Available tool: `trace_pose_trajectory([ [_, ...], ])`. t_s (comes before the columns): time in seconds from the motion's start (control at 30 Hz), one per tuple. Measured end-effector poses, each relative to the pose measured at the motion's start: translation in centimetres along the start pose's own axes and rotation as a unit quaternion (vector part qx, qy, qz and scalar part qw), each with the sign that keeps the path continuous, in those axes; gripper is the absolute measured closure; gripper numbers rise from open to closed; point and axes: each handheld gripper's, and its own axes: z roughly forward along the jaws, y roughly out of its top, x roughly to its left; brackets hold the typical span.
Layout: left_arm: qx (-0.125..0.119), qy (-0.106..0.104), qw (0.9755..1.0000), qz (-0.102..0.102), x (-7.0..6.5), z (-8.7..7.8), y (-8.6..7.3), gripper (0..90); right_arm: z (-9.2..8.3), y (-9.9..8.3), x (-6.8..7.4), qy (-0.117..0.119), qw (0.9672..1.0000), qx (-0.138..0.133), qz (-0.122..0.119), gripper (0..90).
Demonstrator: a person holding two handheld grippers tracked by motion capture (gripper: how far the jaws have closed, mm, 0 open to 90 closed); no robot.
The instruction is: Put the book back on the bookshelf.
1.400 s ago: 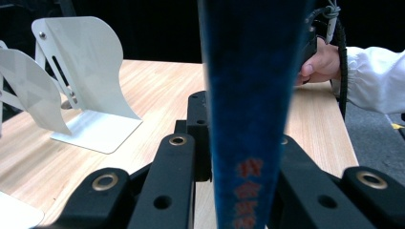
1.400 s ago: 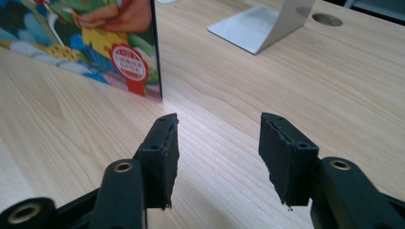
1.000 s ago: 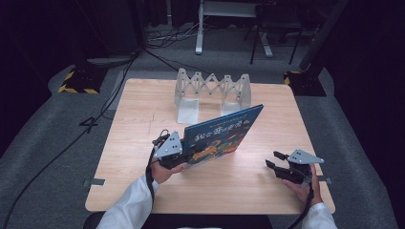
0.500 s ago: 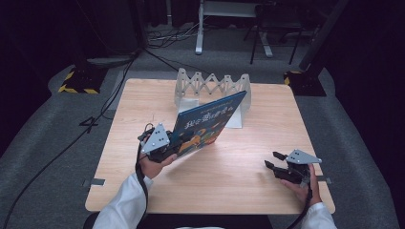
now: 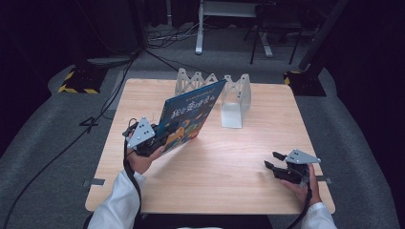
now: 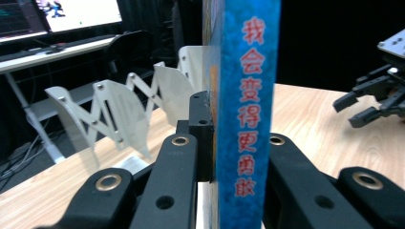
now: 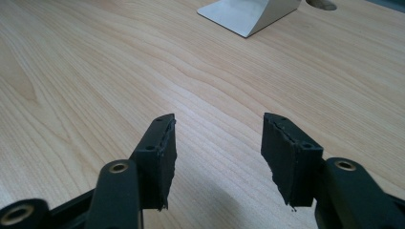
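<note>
left gripper (image 5: pixel 157 138) is clamped on the blue book (image 5: pixel 188 117) at its lower corner, holding it tilted above the left half of the table (image 5: pixel 239 167), just in front of the white folding rack (image 5: pixel 234 98). the book hides the rack's middle. in the left gripper view the spine is pinched between the pads and cut off at top. right gripper (image 5: pixel 274 162) sits low at the right edge, jaws apart on nothing.

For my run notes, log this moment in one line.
left gripper: shut on book | right gripper: open | rack: on table
</note>
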Motion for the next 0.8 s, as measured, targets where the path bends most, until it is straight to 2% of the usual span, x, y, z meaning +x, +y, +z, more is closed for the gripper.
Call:
trace_pose_trajectory([
  [0.13, 0.001, 0.015, 0.9999, -0.005, 0.5, -0.1, -0.1, 82.8, 0.1, 0.0, 0.0, 0.000, 1.0000, 0.002, 0.001, 47.0],
  [0.4, -0.003, 0.032, 0.9994, -0.015, 1.6, -0.1, 0.0, 82.8, 0.1, -0.1, 0.0, 0.002, 1.0000, 0.006, 0.001, 46.9],
  [0.8, -0.010, 0.058, 0.9981, -0.018, 3.0, 0.3, 0.9, 82.8, 0.2, -0.1, 0.0, 0.006, 0.9999, 0.008, 0.000, 46.8],
])
